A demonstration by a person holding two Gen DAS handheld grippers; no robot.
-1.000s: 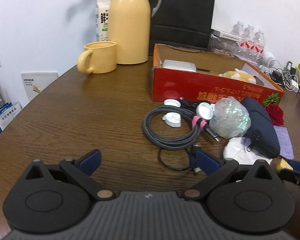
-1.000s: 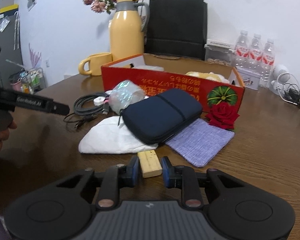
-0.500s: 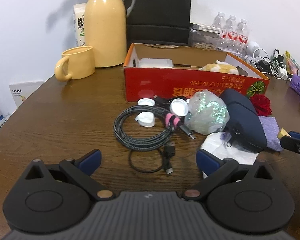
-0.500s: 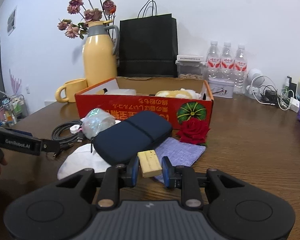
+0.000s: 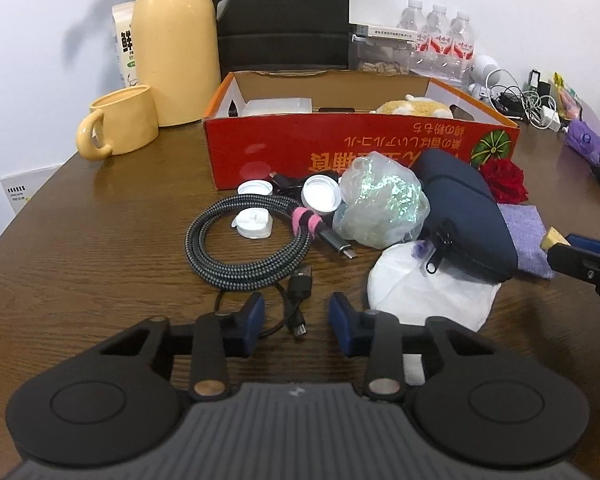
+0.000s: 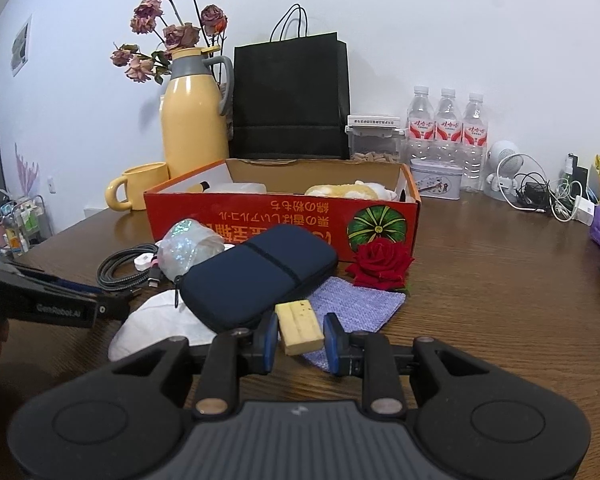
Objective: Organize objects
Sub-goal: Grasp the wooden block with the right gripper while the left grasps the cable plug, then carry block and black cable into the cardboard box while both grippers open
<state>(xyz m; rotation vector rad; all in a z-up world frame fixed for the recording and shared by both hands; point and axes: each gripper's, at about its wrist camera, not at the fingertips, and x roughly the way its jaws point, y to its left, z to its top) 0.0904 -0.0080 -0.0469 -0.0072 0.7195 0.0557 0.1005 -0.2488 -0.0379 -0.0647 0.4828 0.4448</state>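
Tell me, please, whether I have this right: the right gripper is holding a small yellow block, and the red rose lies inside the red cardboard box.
Not quite. The right gripper does hold the small yellow block, but the red rose lies on the table outside the red cardboard box, against its front wall beside the purple cloth. The right wrist view shows this.

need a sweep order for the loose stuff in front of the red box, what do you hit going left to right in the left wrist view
grey braided cable coil → iridescent plastic wrap ball → navy zip pouch → purple knit cloth → small yellow block in the right gripper
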